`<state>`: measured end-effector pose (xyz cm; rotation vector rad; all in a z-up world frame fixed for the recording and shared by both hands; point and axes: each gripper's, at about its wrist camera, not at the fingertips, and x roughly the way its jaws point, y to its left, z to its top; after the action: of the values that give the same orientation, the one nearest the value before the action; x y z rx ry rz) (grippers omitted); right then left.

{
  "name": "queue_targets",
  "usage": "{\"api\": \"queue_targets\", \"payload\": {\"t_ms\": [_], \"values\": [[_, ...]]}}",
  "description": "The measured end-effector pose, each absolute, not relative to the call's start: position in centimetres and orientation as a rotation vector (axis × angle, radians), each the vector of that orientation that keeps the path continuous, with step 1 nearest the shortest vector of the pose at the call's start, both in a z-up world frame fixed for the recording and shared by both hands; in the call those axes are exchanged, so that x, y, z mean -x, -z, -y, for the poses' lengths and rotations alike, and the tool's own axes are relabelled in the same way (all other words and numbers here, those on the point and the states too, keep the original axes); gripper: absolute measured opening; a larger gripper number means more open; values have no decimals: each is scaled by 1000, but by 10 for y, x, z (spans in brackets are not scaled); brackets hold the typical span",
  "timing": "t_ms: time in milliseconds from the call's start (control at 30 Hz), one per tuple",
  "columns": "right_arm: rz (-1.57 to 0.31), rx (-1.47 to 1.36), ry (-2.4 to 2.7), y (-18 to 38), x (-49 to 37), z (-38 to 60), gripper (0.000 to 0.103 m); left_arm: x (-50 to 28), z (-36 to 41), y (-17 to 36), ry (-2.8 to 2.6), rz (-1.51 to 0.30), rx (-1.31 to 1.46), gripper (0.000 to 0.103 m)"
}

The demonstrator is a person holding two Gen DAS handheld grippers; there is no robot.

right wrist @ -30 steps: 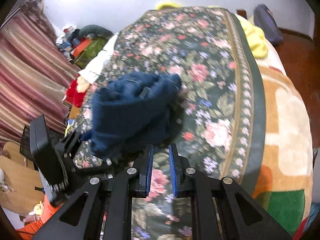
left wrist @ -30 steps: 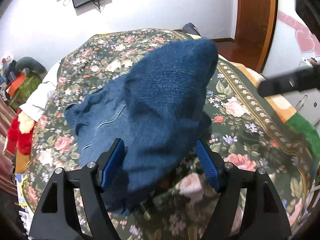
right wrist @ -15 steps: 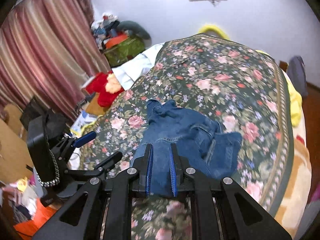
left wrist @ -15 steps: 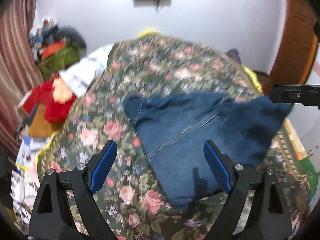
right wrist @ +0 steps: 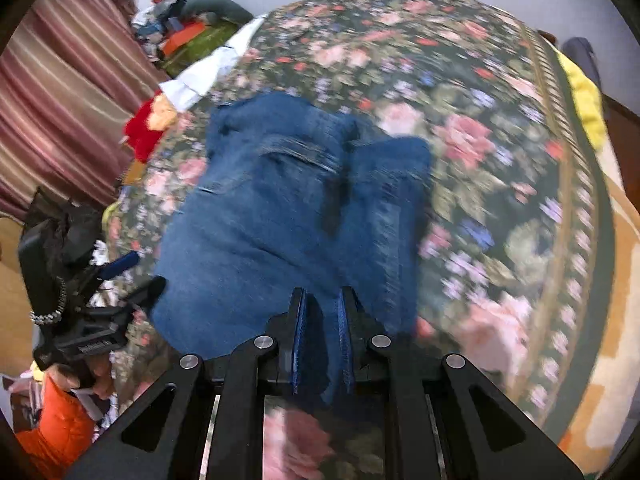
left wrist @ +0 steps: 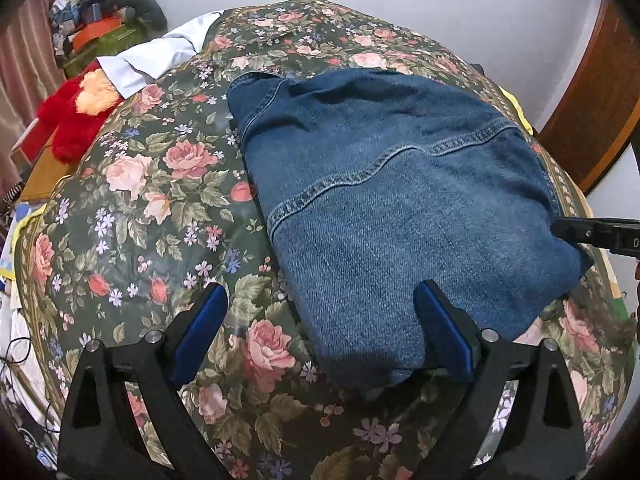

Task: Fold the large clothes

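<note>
A blue denim garment [left wrist: 400,208] lies spread on the floral bedspread [left wrist: 152,200], occupying the centre-right of the bed in the left wrist view, with a curved line of topstitching running across its upper surface. The left gripper [left wrist: 320,320] stands with its blue-padded fingers [left wrist: 200,320] wide apart, holding nothing; the left finger is over bare bedspread and the right finger sits against the near edge of the denim. The right gripper [right wrist: 322,344] has its fingers drawn close together and clamped on a near corner of the garment [right wrist: 280,216], a fold of denim visibly pinched between the blue pads and hanging below them. In the right wrist view the cloth is partly doubled, one panel lying over another towards the far end (this view is motion-blurred, so finer detail cannot be told). A black tip of the right gripper enters the left wrist view at the garment's right-hand edge. Beside the bed on its left side lie a red plush toy [left wrist: 76,116] and a white cloth [left wrist: 160,56]; further back is a heap of mixed items [left wrist: 104,12] against the wall. A striped curtain [right wrist: 60,92] hangs to the left, and a yellow fabric [right wrist: 584,96] shows at the bed's far right edge.
</note>
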<state>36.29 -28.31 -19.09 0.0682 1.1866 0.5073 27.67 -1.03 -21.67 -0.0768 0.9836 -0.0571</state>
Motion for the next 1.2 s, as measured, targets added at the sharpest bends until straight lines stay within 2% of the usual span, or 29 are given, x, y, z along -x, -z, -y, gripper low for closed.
{"api": "queue_targets", "payload": {"t_ms": [200, 333, 567, 767, 1000, 1200], "values": [[-1242, -151, -476, 202, -358, 311, 11, -266, 19, 211, 22, -951, -15, 96], [-1291, -30, -341, 203, -360, 314, 11, -266, 19, 197, 50, -958, -77, 95], [-1152, -68, -407, 145, -368, 300, 11, -289, -3, 158, -25, -870, -156, 95], [-1068, 15, -500, 110, -391, 239, 11, -330, -9, 163, -21, -895, -128, 95], [-1098, 283, -531, 160, -416, 174, 11, -351, 20, 207, 30, -990, -133, 95], [-1067, 239, -617, 171, -415, 197, 11, -336, 30, 212, 30, -944, -207, 96]]}}
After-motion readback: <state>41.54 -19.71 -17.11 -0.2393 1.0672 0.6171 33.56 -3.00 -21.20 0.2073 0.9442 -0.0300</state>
